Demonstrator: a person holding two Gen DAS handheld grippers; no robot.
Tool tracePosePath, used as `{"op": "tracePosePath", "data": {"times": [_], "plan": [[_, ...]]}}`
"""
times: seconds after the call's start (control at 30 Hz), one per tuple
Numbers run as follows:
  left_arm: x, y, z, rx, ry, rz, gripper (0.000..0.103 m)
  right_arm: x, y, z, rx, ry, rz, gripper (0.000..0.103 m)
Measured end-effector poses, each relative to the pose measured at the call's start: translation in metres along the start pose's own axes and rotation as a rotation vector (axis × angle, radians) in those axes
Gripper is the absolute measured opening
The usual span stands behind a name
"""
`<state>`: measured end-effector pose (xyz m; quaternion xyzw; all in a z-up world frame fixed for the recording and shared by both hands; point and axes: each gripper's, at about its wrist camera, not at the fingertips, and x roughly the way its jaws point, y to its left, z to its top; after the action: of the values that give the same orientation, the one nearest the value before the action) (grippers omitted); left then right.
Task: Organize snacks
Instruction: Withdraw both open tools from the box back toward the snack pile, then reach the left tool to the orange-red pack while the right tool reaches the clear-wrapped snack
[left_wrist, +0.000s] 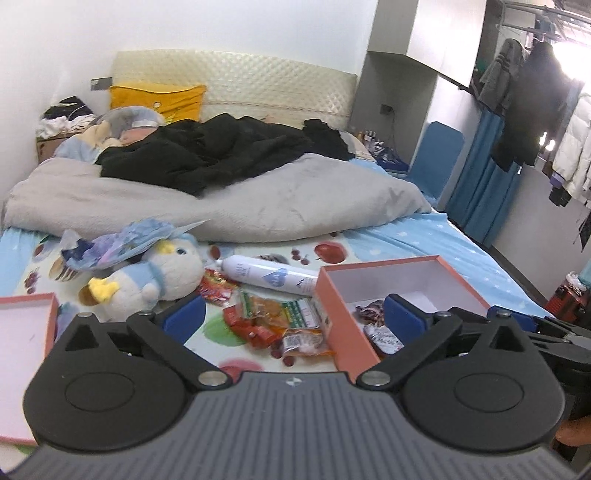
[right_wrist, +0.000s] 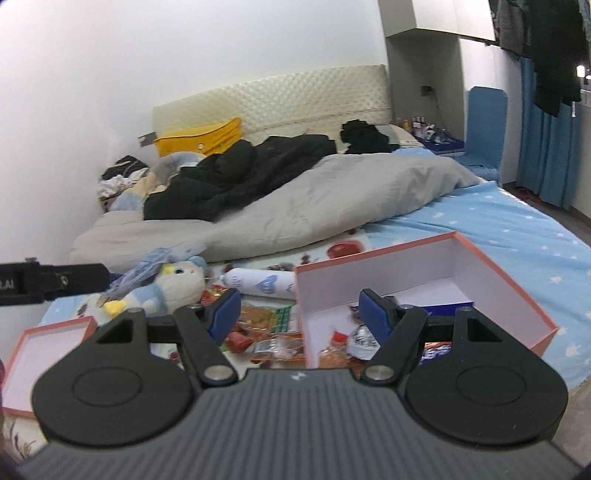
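Blue-padded left gripper (left_wrist: 293, 314) low in frame, jaws spread wide, nothing between. Right gripper (right_wrist: 301, 314) low centre, jaws apart, empty. Snack packets (left_wrist: 275, 317) loose on bed sheet (left_wrist: 424, 236), centre, just left of pink box (left_wrist: 347, 332); a few packets lie inside box. White bottle (left_wrist: 266, 275) behind packets. Plush penguin (left_wrist: 155, 273) centre left. Box lid (left_wrist: 26, 332) at left edge. Grey duvet (left_wrist: 221, 199) beyond, mid-frame.

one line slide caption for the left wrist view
Open left gripper above loose snack packets beside a pink box on the bed.
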<state>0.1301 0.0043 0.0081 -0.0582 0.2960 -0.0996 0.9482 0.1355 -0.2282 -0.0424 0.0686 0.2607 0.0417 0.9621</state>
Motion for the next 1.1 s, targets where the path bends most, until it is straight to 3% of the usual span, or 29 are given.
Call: {"op": "tracePosePath", "data": {"times": [0.57,1.1], "plan": [[0.006,0.033,-0.06,-0.08,0.065,0.085,0.103,0.012,0.028,-0.044,-0.052,0.075,0.087,0.073],[0.077,0.069,-0.071,-0.187,0.167,0.047,0.103,0.058,0.039,-0.045,-0.188,0.136,0.054,0.072]]}}
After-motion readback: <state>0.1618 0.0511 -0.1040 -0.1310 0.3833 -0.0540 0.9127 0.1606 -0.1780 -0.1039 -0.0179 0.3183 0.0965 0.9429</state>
